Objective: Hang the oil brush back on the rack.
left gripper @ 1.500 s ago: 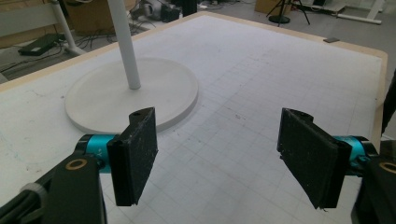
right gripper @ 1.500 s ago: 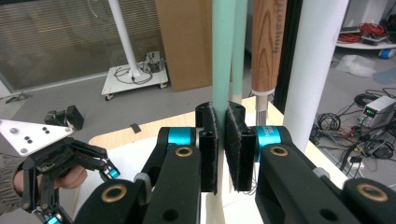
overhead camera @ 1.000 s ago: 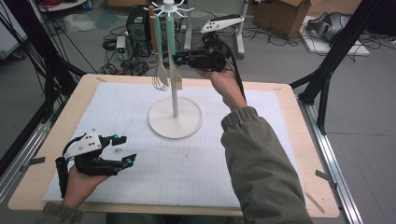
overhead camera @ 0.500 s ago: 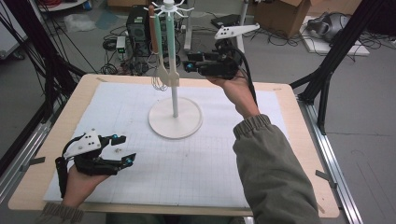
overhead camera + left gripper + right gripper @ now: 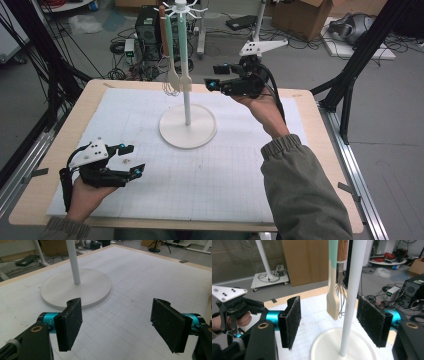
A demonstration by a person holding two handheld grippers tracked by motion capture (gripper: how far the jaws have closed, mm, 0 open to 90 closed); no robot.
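Note:
A white stand with a round base (image 5: 172,132) and a thin pole (image 5: 187,107) rises mid-table. From its top hooks hang a teal-handled brush (image 5: 173,77) and a wooden-handled whisk (image 5: 167,90). My right gripper (image 5: 213,77) is held in the air just right of the pole, open and holding nothing. In the right gripper view the pole (image 5: 352,297), brush (image 5: 333,305) and whisk (image 5: 342,288) stand beyond its spread jaws (image 5: 334,320). My left gripper (image 5: 136,159) hovers open over the mat's front left, and its own view (image 5: 117,320) faces the base (image 5: 75,287).
A white gridded mat (image 5: 240,170) covers the wooden table (image 5: 320,130). Cables, a computer case (image 5: 147,30) and cardboard boxes (image 5: 300,15) lie on the floor beyond the far edge. A black frame leg (image 5: 350,85) stands at the right.
My right gripper has drawn back to the right, away from the hanging utensils, and come a little nearer. It stays open. The left gripper has not moved.

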